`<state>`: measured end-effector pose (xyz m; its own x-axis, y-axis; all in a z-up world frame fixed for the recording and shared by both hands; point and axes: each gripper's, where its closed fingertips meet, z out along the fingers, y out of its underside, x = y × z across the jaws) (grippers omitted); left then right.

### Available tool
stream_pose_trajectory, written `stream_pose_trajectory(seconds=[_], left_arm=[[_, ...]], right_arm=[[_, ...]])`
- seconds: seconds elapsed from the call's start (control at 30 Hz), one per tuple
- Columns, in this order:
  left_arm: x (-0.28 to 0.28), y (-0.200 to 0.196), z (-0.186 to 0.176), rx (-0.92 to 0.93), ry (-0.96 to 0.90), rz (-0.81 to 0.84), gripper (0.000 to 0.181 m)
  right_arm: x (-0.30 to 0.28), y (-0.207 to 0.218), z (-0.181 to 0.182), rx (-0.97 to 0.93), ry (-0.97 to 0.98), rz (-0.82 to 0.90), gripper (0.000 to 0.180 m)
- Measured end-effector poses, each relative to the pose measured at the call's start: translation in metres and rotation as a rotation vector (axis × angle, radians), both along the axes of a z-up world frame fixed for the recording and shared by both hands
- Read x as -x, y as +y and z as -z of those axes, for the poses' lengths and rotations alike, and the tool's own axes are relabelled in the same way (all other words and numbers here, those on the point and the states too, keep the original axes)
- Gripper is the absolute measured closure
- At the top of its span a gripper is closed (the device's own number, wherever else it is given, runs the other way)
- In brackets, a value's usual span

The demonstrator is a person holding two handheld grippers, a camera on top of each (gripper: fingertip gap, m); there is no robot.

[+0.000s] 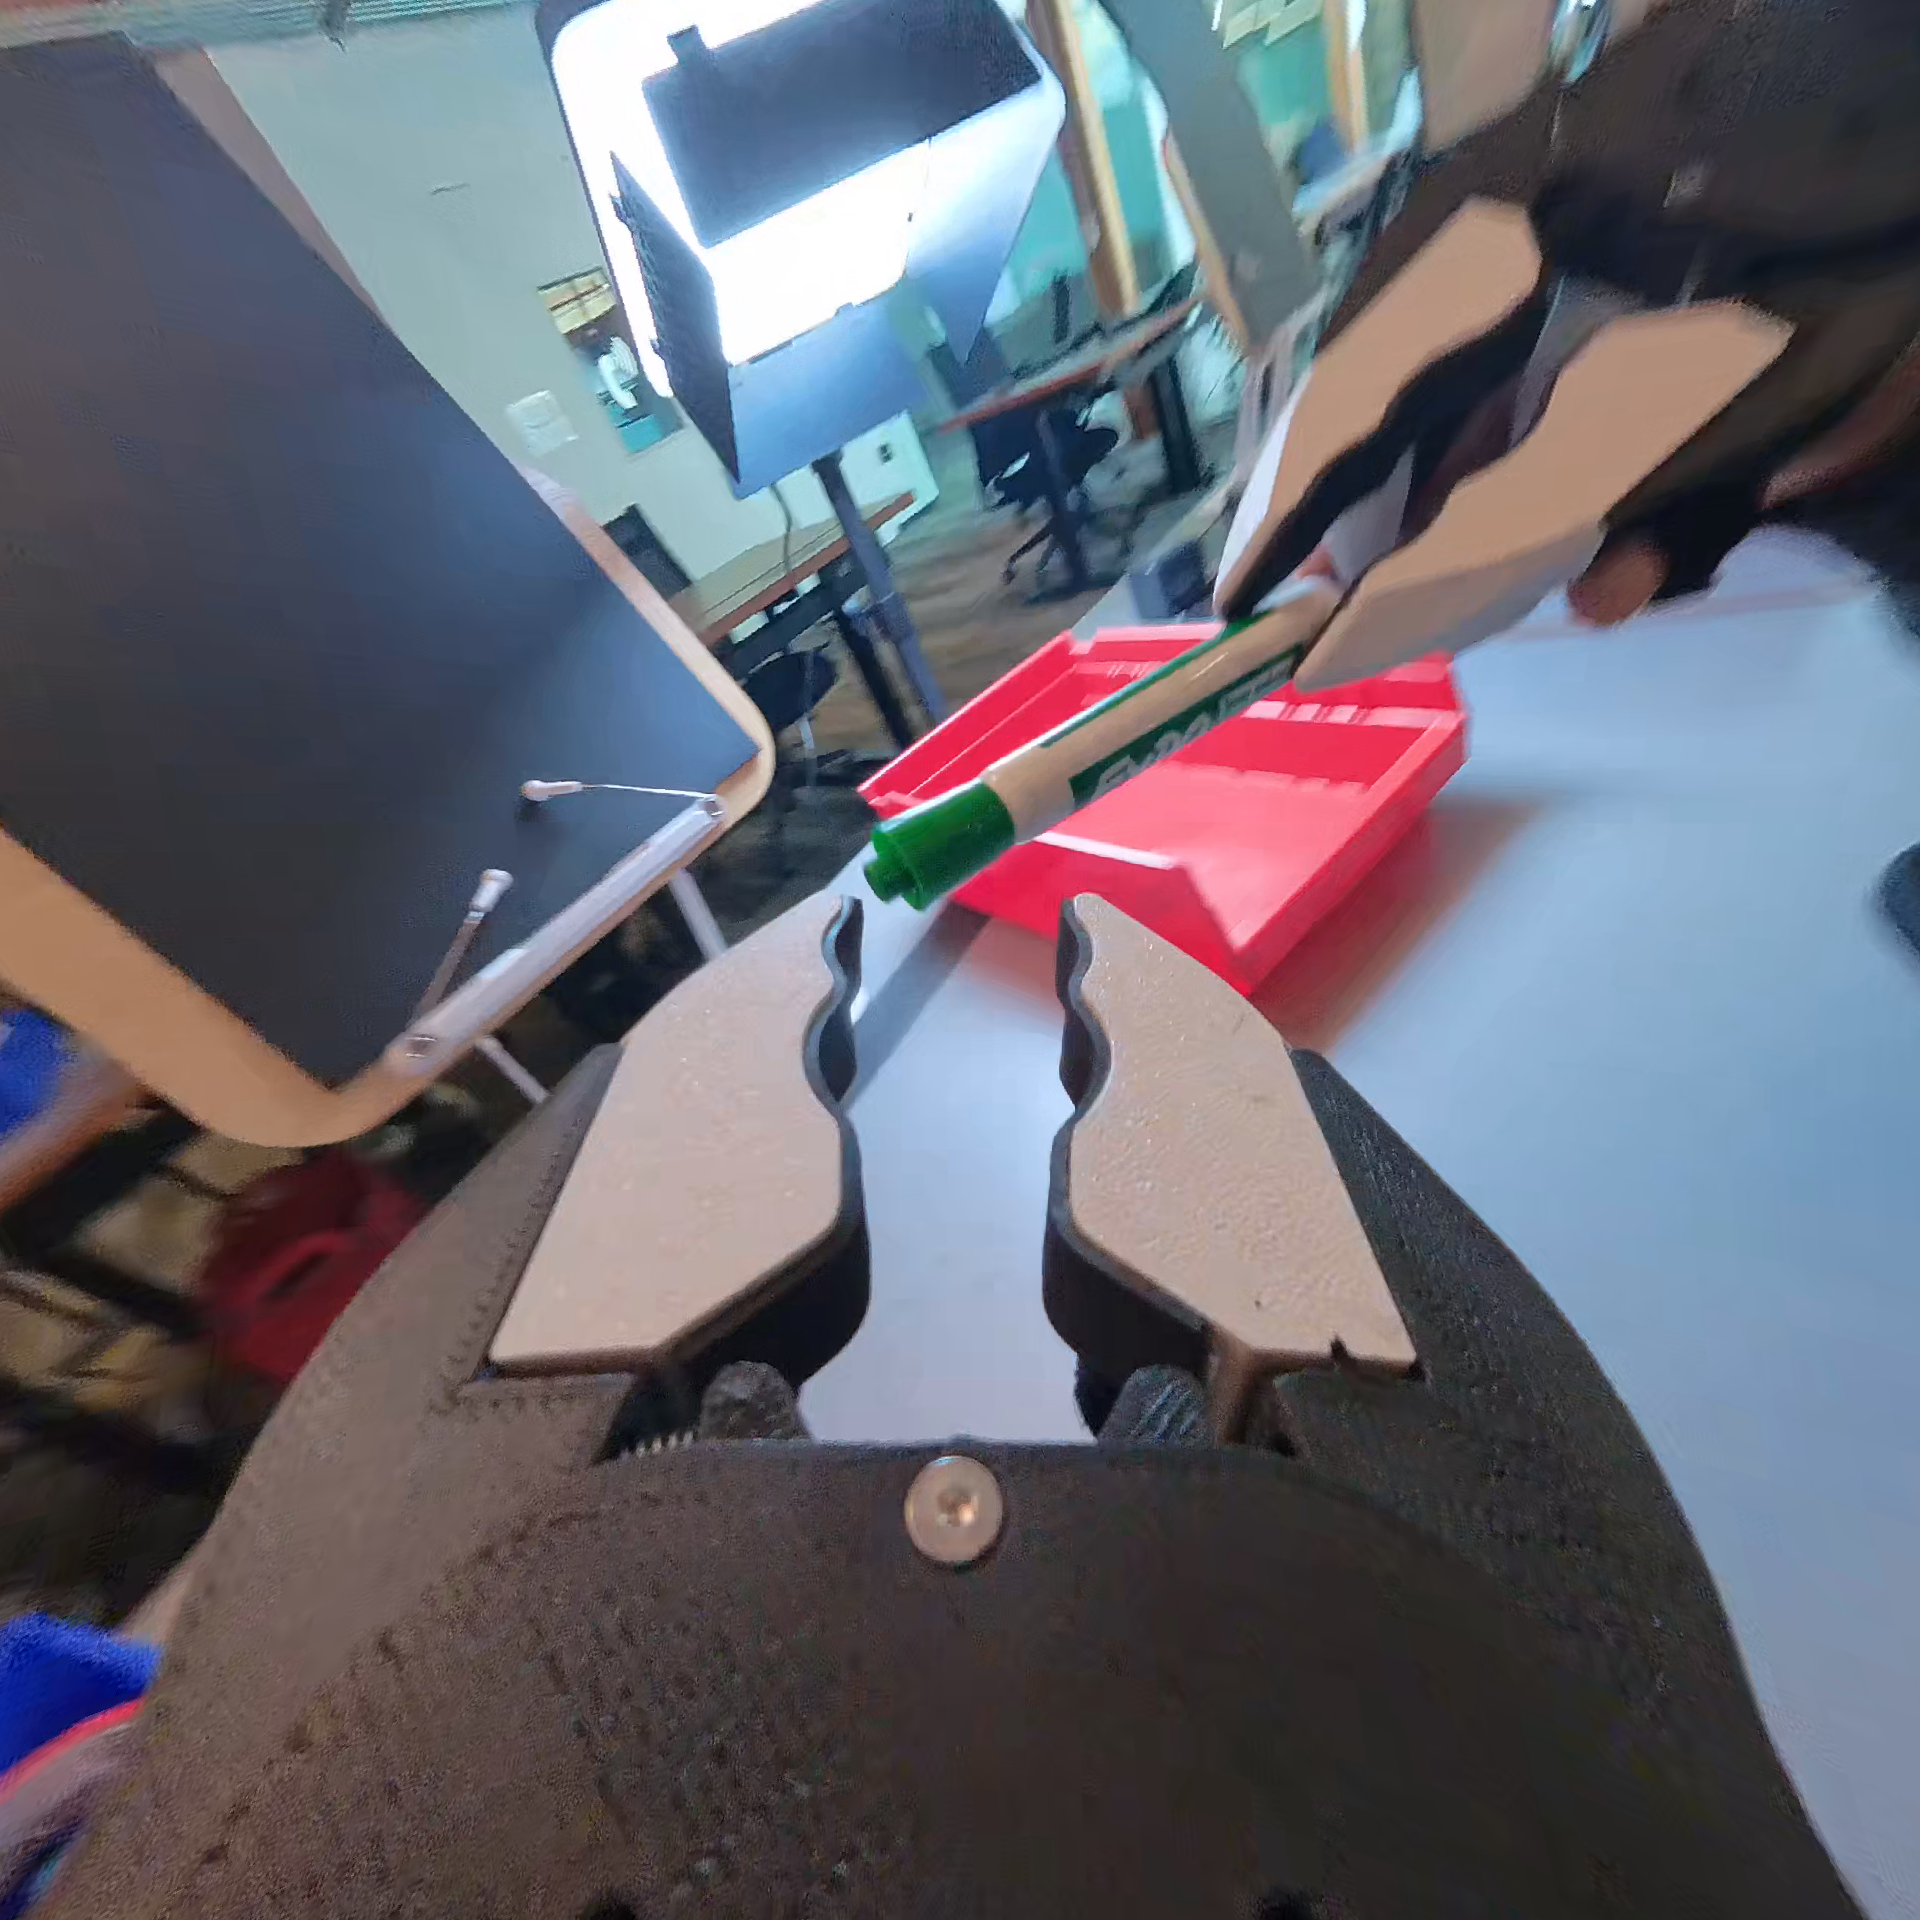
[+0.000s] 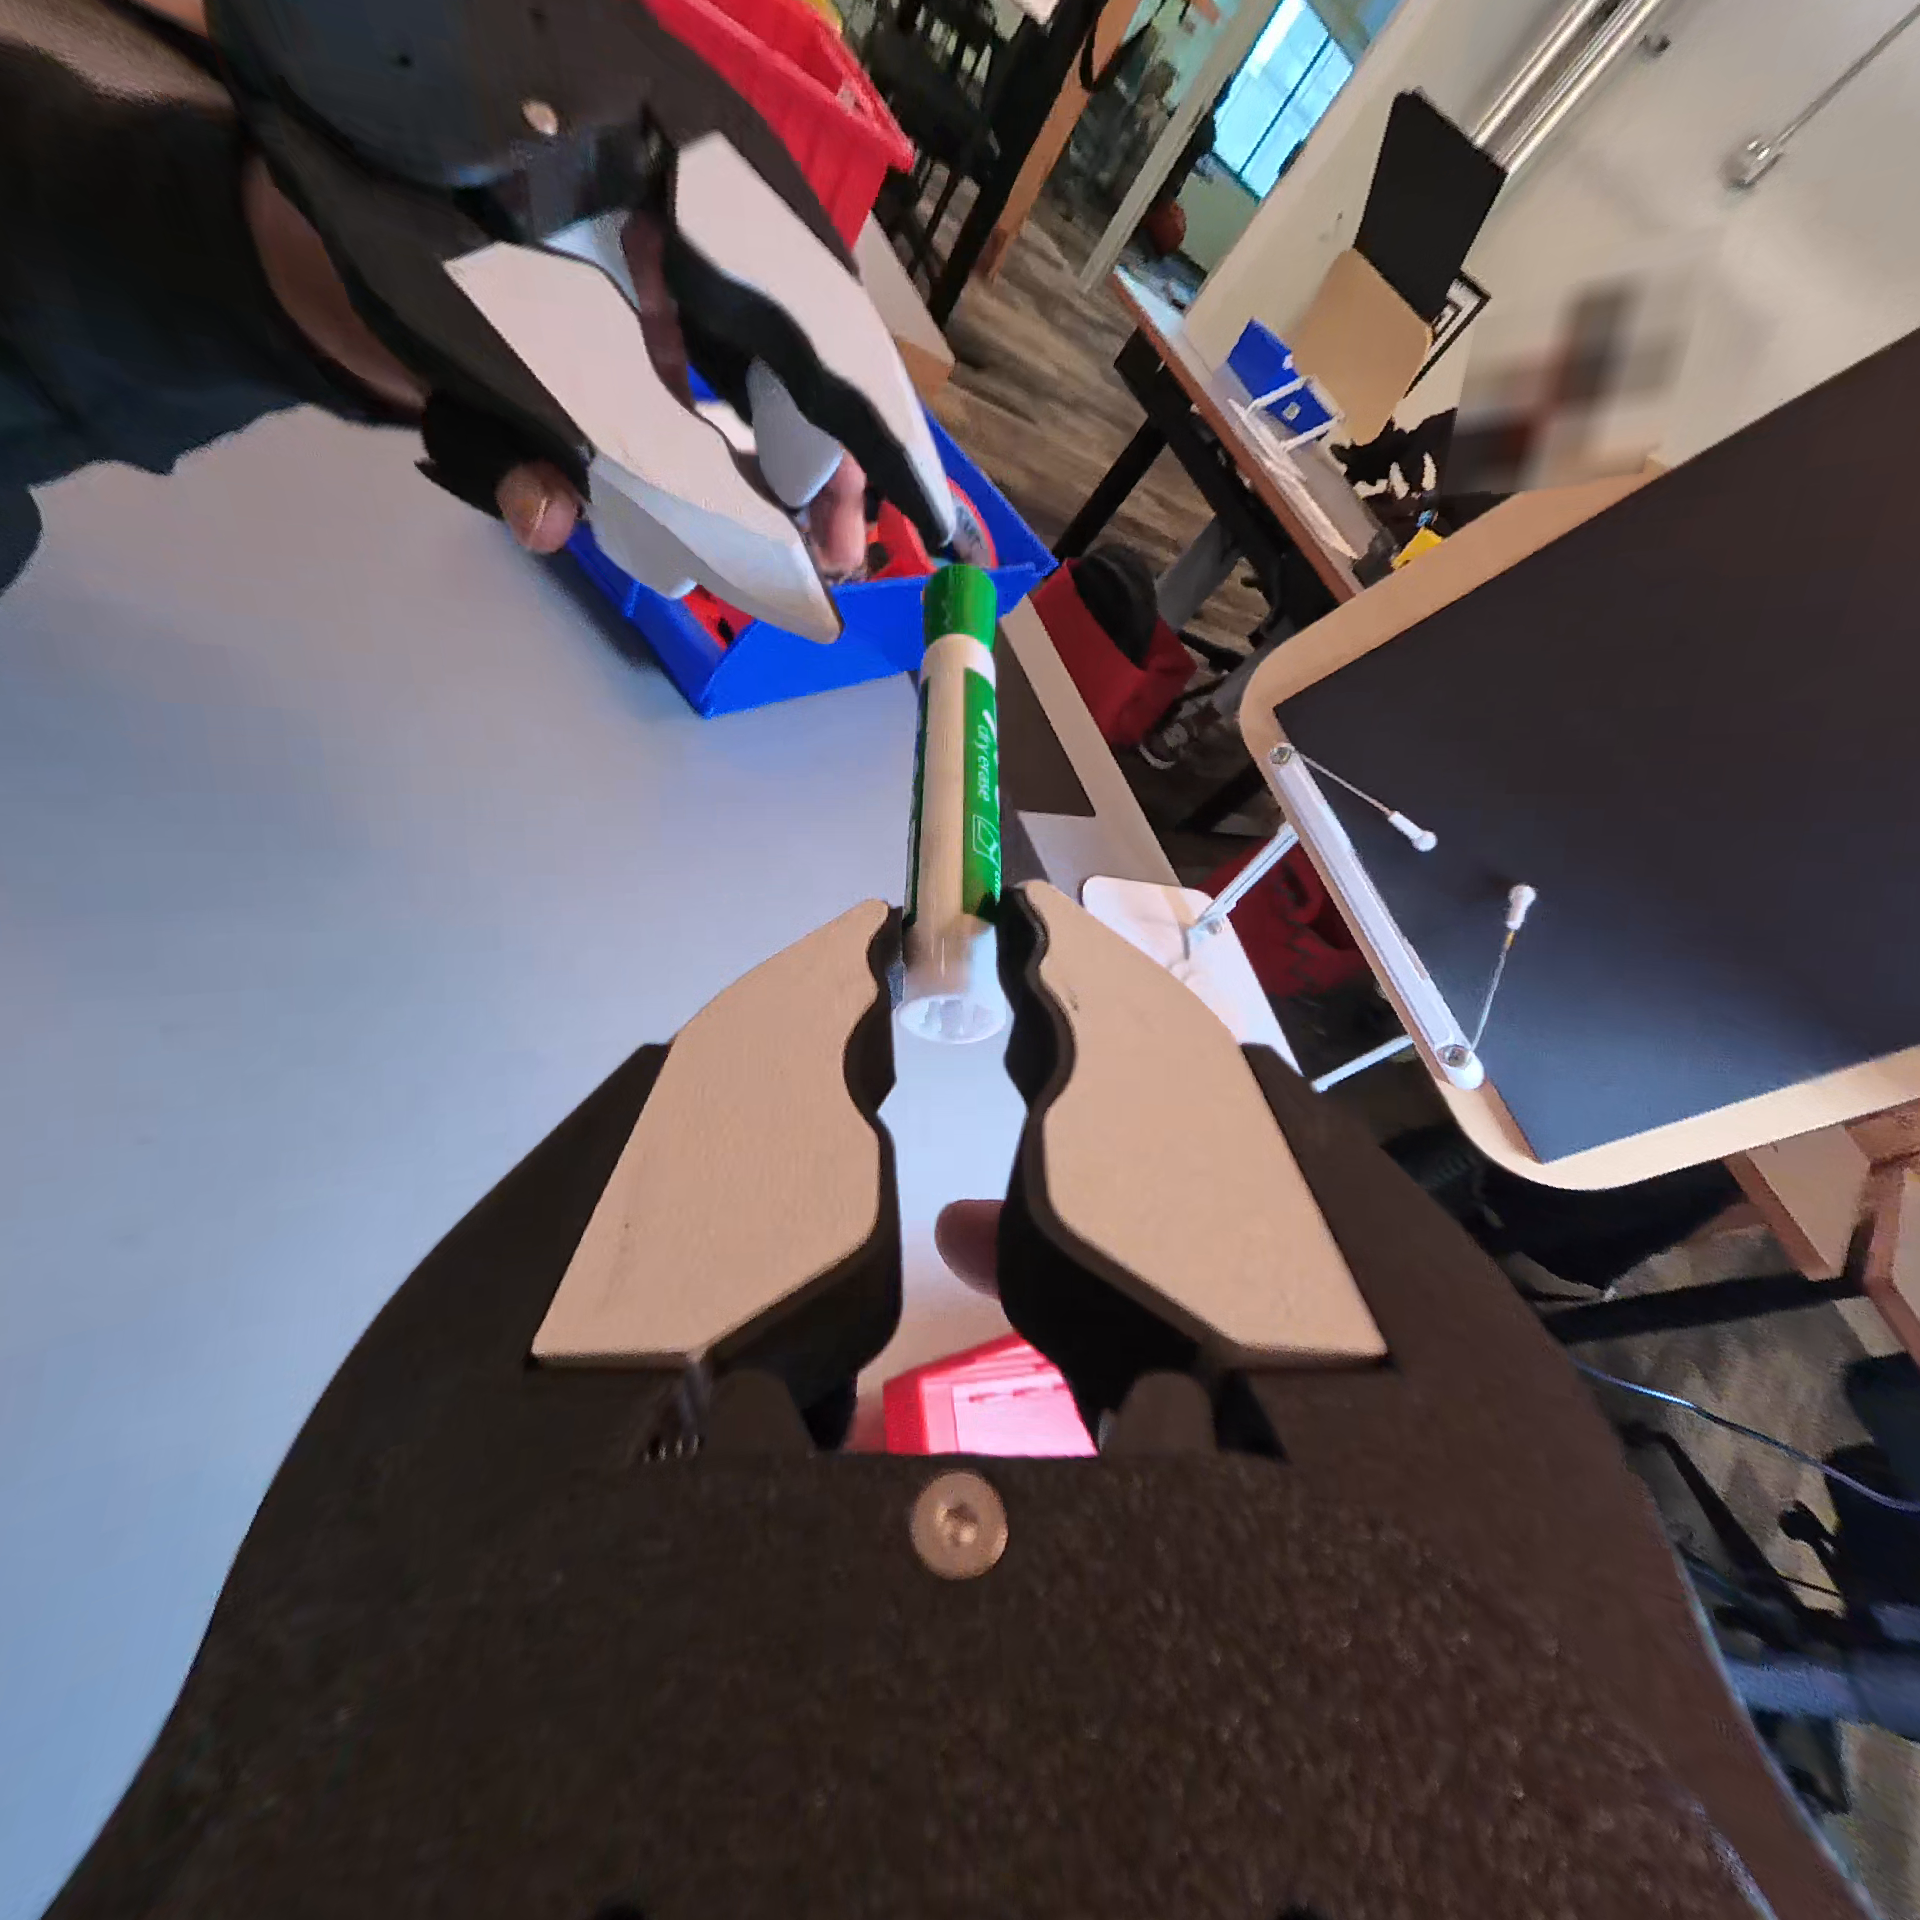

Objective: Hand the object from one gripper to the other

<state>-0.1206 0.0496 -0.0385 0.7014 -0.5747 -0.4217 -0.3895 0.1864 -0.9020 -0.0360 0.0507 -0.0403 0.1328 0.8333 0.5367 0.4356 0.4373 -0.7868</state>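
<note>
A green-and-white marker (image 2: 954, 779) with a green cap is held by its white tail end in my right gripper (image 2: 954, 914), which is shut on it. The marker points away toward my left gripper (image 2: 894, 582), which is open, its fingertips beside the cap without touching. In the left wrist view the marker (image 1: 1081, 758) comes in from the upper right, held by my right gripper (image 1: 1283, 634). Its green cap hangs just beyond my open left gripper (image 1: 961, 925), outside the jaws.
A red tray (image 1: 1299, 821) lies on the grey table (image 1: 1558, 1091) behind the marker. A blue bin (image 2: 831, 644) with small items stands at the table's far edge. A black board with a pale rounded rim (image 2: 1621, 790) stands off the table's side. Gloved hands hold both grippers. There is about 9 cm between the tips of the two grippers.
</note>
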Motion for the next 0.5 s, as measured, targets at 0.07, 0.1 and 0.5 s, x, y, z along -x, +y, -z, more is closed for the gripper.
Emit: stream_pose_trajectory(seconds=[0.07,0.1,0.5], left_arm=[[-0.008,-0.001,0.01,-0.043,0.147,-0.028,0.143],[-0.015,-0.002,0.018,-0.05,0.215,-0.027,0.143],[-0.05,0.009,0.072,0.042,0.263,0.049,0.162]], right_arm=[[0.003,-0.002,0.009,-0.006,-0.051,-0.003,0.162],[0.006,-0.004,0.014,-0.007,-0.073,-0.01,0.162],[0.02,-0.019,0.004,0.009,0.036,-0.095,0.169]])
